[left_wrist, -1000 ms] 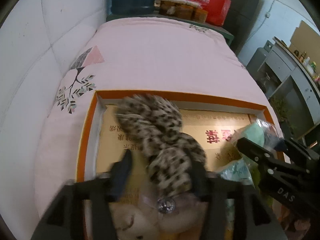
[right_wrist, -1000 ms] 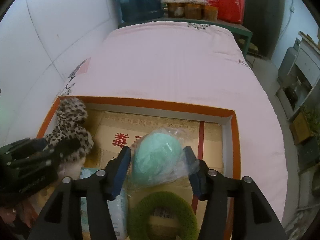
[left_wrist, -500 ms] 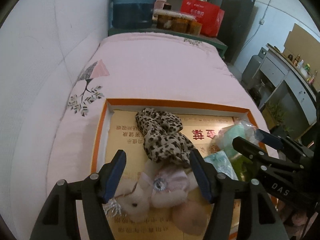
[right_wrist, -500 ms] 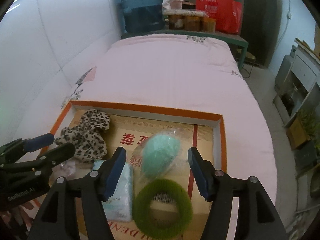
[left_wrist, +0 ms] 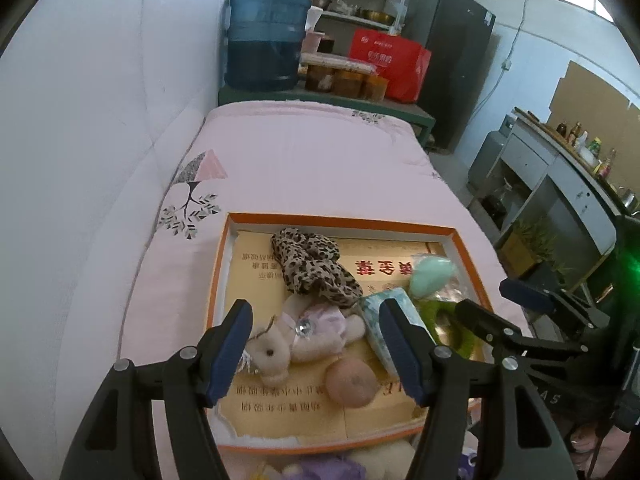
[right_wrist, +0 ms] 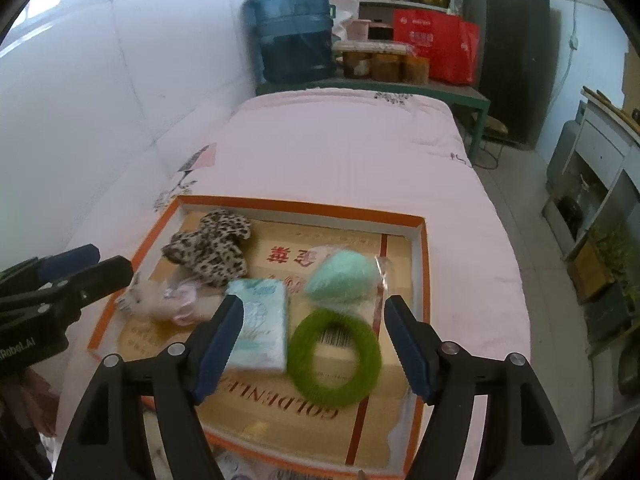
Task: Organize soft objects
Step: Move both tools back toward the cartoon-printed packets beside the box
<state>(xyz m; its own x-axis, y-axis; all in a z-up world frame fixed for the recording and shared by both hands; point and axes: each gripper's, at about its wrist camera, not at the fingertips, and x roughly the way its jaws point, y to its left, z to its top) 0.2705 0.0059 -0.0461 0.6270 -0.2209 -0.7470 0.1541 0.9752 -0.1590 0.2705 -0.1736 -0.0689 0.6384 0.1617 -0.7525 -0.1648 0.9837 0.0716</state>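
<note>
Pink bed (right_wrist: 352, 160) holds a tray (right_wrist: 304, 210); toys below its near edge are cut off. Left gripper (left_wrist: 316, 344) gapes empty; right gripper (right_wrist: 314, 344) is opening, holding nothing.

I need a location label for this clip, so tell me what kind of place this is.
Probably a lived-in utility room with a bed. A pink quilt covers the bed, a blue water jug and food jars stand on a bench behind it, and a dark fridge stands beyond.

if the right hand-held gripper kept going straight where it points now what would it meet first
Most likely the green fuzzy ring, which lies in the orange-rimmed box right between the fingers of the right hand-held gripper. The jaws are opening with nothing in them. Depth is hard to judge.
</note>
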